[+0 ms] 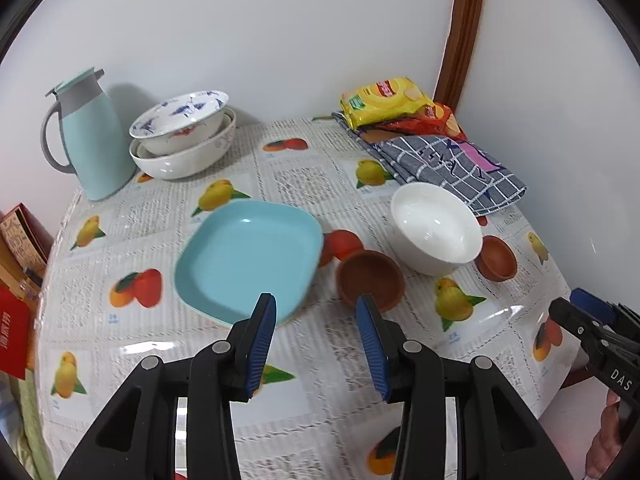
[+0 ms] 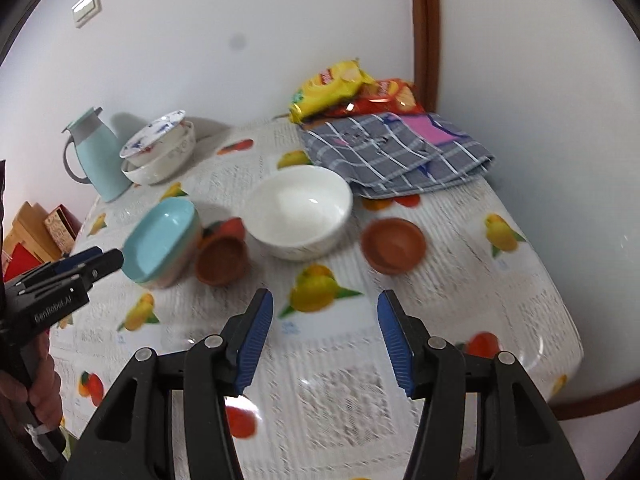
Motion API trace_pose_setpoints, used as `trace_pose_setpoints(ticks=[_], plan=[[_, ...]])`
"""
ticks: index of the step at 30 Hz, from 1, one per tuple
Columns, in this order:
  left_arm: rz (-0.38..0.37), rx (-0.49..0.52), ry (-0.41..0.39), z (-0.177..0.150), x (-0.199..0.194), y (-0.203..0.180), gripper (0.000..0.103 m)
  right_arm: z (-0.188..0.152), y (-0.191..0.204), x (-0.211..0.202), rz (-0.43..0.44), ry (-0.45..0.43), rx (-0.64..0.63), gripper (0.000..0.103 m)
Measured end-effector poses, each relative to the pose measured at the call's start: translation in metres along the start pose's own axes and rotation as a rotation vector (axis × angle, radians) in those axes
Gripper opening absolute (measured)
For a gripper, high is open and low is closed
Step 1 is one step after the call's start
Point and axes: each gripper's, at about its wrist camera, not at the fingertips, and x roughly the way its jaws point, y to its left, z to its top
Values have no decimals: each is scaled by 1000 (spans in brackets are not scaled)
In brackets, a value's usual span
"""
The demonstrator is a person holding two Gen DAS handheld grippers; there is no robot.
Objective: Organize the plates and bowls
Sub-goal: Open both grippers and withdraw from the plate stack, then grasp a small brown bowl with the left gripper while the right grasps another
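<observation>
1. Blue-padded, our left gripper (image 1: 316, 308) hangs wide open and empty just short of the square turquoise plate (image 1: 248, 256); our right gripper (image 2: 325, 304) is equally wide and empty.
2. The near small brown clay bowl (image 1: 370, 280) sits just beside the plate, so we risk knocking it.
3. The plain white ceramic bowl (image 2: 300, 212) separates it from the second brown clay bowl (image 2: 394, 250).
4. Farther back, the stacked white patterned bowls (image 1: 184, 136) stand by the pale teal jug (image 1: 90, 136); the grey checked cloth (image 2: 394, 156) and snack bags (image 2: 348, 90) crowd the right.

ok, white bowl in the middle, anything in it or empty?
Empty. Both wrist views look down into the white bowl: bare glossy white inside with only light reflections. It sits upright on the table between two brown bowls.
</observation>
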Motion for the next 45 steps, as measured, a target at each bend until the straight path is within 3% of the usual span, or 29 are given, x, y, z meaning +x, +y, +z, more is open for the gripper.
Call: trace_pose_setpoints(ticks=[12, 27, 32, 45], plan=[[23, -62, 99, -7, 36, -17, 40, -16, -44, 15, -50, 14, -7, 54], [-26, -169, 194, 0, 100, -25, 40, 7, -87, 79, -83, 64, 79, 54], [-33, -229, 203, 4, 116, -19, 40, 16, -96, 100, -45, 76, 117, 54], [-62, -274, 229, 12, 145, -19, 40, 27, -102, 143, 18, 92, 172, 49]])
